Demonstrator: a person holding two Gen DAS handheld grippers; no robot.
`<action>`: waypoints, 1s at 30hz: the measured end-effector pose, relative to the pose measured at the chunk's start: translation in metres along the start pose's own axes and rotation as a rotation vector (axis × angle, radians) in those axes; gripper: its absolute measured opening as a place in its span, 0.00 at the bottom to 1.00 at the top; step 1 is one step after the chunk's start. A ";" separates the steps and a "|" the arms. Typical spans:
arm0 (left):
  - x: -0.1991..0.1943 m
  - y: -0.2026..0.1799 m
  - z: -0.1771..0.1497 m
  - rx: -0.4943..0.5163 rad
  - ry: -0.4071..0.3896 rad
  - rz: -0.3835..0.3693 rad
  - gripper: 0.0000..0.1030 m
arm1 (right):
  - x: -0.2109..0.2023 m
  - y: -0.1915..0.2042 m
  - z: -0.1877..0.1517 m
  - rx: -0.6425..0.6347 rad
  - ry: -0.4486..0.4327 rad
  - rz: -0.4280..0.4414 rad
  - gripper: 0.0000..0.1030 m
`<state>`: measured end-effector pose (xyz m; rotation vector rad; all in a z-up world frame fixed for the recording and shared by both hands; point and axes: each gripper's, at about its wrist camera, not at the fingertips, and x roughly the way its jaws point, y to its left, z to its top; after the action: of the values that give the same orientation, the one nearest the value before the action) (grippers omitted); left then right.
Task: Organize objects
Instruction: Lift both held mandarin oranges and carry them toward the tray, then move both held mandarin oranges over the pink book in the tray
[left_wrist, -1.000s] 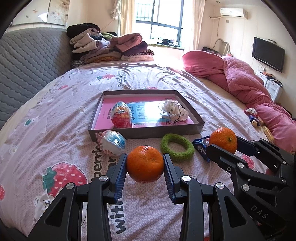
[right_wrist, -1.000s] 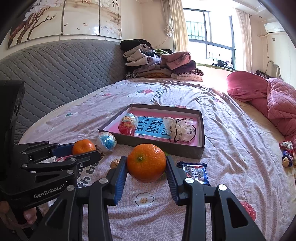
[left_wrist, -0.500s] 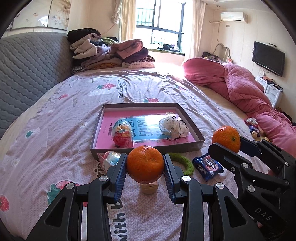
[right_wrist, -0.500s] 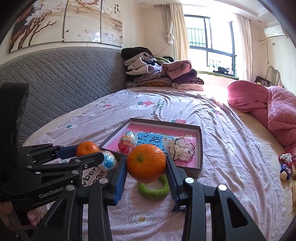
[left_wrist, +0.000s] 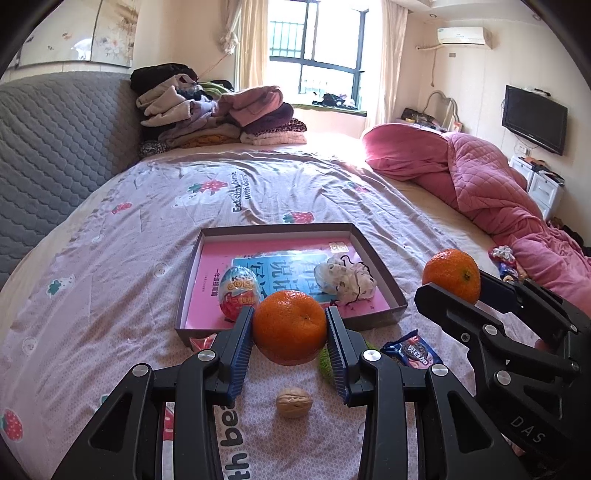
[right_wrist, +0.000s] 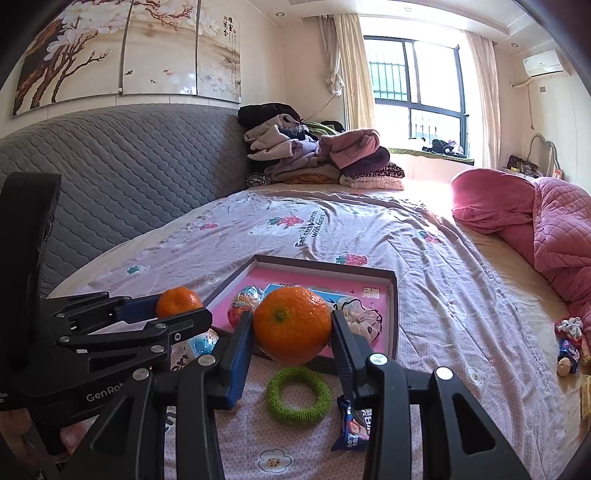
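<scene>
Jaws hiding green ring (left_wrist: 323, 363), seemingly.

bright daylight from the window (left_wrist: 314, 59) blows out the far bed (left_wrist: 332, 147); fisheye edges curve, vignetted.

Folded clothes (left_wrist: 221, 118) heaped beside a pink quilt (left_wrist: 480, 177).

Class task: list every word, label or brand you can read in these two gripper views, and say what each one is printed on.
"GenRob", cut off: side of the left gripper.
"DAS": body of the right gripper.
"Eat strawberries with bears": bed sheet, small and partly creased.
"bea" and "th": sheet print, cut off by the gripper fingers.
Chinese characters on the blue book, the scroll painting, the chocolate egg and the snack packet: too small or blurred to read.
</scene>
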<state>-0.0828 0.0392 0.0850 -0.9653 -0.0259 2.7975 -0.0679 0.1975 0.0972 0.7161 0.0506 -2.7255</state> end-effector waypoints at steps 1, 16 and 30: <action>0.000 0.000 0.002 0.001 -0.004 0.002 0.38 | 0.001 -0.001 0.002 -0.002 -0.003 -0.001 0.40; 0.013 0.001 0.035 0.007 -0.034 0.018 0.38 | 0.017 -0.007 0.029 -0.014 -0.031 -0.013 0.40; 0.036 0.003 0.061 0.006 -0.044 0.035 0.38 | 0.036 -0.023 0.046 -0.018 -0.043 -0.023 0.40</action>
<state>-0.1488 0.0448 0.1109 -0.9116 -0.0068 2.8483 -0.1263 0.2031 0.1186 0.6555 0.0734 -2.7575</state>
